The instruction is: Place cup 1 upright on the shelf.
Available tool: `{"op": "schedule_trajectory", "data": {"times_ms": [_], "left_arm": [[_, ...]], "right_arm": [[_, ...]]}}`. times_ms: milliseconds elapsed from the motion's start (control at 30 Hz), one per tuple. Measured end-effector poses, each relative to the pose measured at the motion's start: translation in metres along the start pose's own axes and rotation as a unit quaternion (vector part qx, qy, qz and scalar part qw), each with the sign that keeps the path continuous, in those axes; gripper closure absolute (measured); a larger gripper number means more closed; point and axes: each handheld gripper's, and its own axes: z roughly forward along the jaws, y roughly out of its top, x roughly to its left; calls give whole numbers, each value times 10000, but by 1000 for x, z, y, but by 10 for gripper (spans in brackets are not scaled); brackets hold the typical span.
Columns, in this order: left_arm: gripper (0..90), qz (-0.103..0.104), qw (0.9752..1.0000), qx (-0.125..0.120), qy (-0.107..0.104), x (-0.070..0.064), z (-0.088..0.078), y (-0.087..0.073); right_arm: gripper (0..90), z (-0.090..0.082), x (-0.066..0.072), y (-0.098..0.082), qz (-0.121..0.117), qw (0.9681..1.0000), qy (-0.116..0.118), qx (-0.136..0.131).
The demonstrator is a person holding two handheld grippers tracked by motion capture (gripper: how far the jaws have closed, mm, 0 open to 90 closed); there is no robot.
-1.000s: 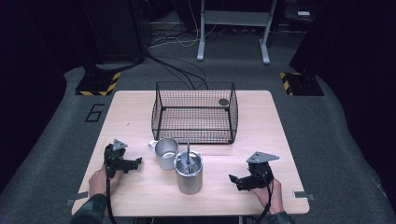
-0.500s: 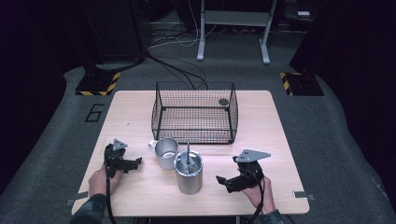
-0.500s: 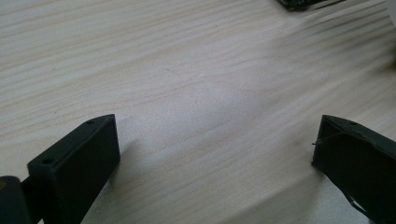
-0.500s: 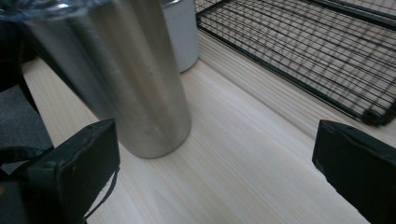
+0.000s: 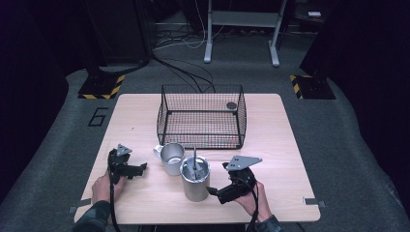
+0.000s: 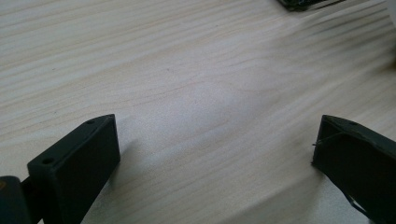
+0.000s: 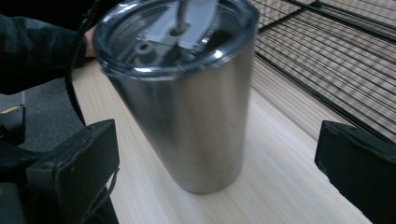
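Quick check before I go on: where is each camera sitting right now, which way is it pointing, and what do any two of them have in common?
High view: above the person's side, looking forward and down on the table; forearms, left gripper, right gripper.
Left gripper view: rides the left gripper, facing bare tabletop; both black jaws, wide apart.
Right gripper view: rides the right gripper, facing the steel tumbler; jaws apart either side.
Shared: high and right gripper views both show the tumbler and wire basket.

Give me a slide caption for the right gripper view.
Open right claw lined up on a steel tumbler with a clear lid, wire basket behind.
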Motion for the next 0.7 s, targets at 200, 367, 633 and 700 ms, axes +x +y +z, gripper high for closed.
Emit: {"op": "schedule_trajectory", "data": {"times_ms": [200,367,633,700], "left_arm": [[4,0,10000,-2,-2,0,0,0],[4,5,10000,-22,-7,0,0,0],[4,1,10000,-37,3,0,1,0],[4,1,10000,-39,4,0,1,0]], "right_arm": [[0,15,9,7,-106,9999,47,32],[0,22,13,12,-173,9998,53,-37],[0,40,20,19,-311,9995,-4,-53],[0,43,20,20,-259,9996,-1,-92]]}}
